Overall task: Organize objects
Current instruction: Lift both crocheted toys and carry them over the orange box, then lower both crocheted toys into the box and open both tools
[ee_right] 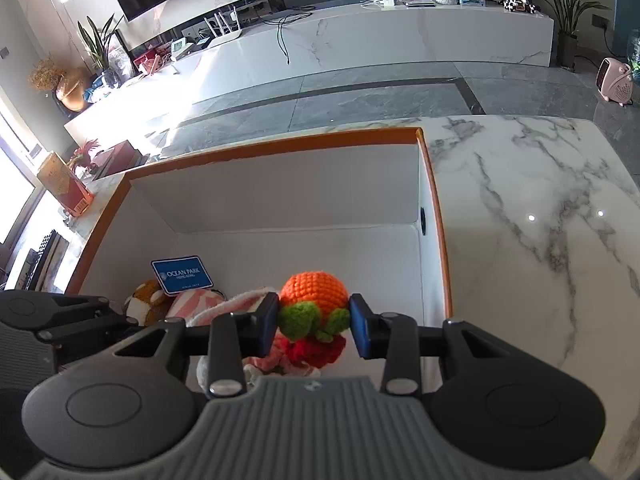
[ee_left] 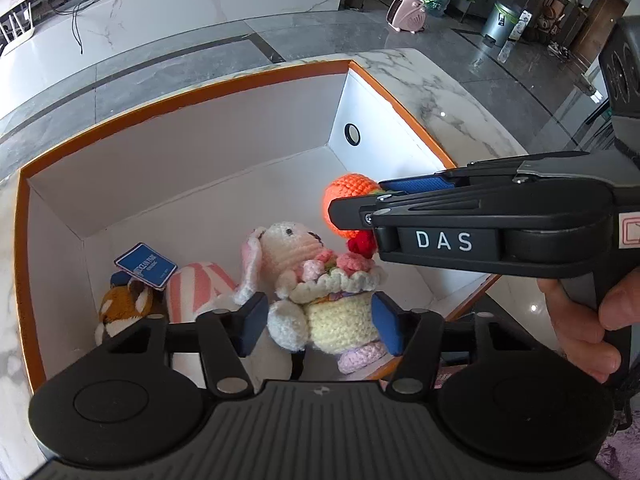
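Fingers of the right gripper (ee_right: 314, 326) are clamped on the crocheted orange toy (ee_right: 314, 292) — its green leaf collar is pinched between the two blue pads, with the orange ball standing out past the fingertips and a red knitted part hanging on the near side. By that the toy's long axis is set roughly along the fingers, pointing forward and down into the orange-rimmed box (ee_right: 280, 142). The toy is held above the box floor, over the near right part of the box, so that the open floor lies ahead of and below it, towards the far wall.

Just beneath and to the left of the held toy a knitted rabbit with a cake (ee_left: 320, 276) is seen; the left gripper (ee_left: 316, 320) is placed around it, pads well apart on either side of the cake and not shown pressing on it, so it is judged to be released or nearly so. Further left a striped pink-and-white toy (ee_left: 200, 284), a brown plush animal (ee_left: 124, 304) and a blue tag (ee_left: 146, 266) are packed into the near left corner.

For the orange toy the right hand is the only one engaged; the likely set-down spot is judged to be the bare floor beyond the rabbit — a drop straight down would land on the rabbit
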The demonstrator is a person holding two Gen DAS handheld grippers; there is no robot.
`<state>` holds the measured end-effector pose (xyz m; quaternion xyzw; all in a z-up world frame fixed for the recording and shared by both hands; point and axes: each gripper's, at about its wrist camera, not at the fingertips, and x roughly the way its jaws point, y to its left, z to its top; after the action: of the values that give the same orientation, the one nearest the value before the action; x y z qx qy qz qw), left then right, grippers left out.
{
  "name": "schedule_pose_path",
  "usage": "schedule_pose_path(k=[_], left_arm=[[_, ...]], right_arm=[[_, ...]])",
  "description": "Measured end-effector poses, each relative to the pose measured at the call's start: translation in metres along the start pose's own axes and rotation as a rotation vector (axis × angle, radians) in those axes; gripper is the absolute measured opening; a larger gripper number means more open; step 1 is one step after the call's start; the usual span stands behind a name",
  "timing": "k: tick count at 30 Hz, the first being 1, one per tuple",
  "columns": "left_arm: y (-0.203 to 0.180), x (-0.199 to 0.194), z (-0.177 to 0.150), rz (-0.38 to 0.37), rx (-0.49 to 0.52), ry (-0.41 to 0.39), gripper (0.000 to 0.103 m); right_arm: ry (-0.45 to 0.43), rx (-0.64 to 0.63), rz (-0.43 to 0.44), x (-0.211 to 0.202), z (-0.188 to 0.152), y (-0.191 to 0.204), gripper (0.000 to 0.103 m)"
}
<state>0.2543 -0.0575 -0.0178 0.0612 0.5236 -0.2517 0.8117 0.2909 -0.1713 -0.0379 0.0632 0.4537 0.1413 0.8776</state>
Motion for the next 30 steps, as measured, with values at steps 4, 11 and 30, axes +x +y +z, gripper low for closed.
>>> schedule_pose_path(k=[4,11,30], left_arm=[[0.007,0.007,-0.003,-0.027,-0.063,0.026,0.044],[0.005,0.012,-0.003,-0.022,-0.088,0.025,0.044],[0.091,-0.071,-0.004,0.223,-0.207,-0.171,0.043]], right_arm=[[0.010,-0.013,0.001,0.001,0.000,0.003,0.040],[0.032,-0.037,-0.010,0.006,-0.002,0.006,0.040],[0.015,-0.026,0.183,0.036,0.044,0.078,0.040]])
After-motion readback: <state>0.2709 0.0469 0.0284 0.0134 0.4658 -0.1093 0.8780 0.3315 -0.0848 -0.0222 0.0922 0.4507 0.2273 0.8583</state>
